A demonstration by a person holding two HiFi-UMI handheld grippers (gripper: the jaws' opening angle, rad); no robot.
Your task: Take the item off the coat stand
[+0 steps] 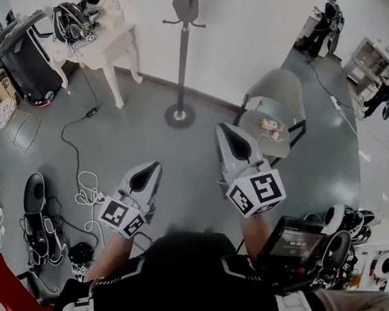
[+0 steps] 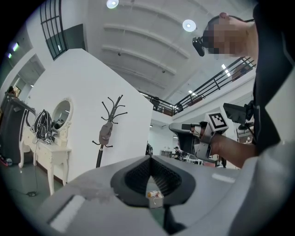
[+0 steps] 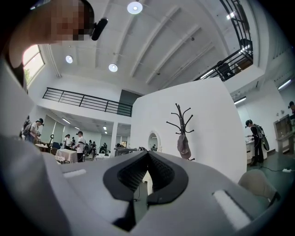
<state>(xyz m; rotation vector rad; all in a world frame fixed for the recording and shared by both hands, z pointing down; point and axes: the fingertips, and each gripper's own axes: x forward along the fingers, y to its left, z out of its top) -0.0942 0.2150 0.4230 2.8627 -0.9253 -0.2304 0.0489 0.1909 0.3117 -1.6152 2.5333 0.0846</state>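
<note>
A black top (image 1: 189, 275) with thin pale trim lines is worn, pretty plain really. The left gripper (image 1: 155, 166) and right gripper (image 1: 221, 128) are both shelled in pale grey, fitted with ribbed black pads (image 2: 137, 174) and topped by a black-and-white marker cube (image 1: 258, 192) each.

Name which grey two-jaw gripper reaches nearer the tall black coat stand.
The right gripper, by the grey round chair; its tip lies closer to the coat stand than the left gripper's.
</note>
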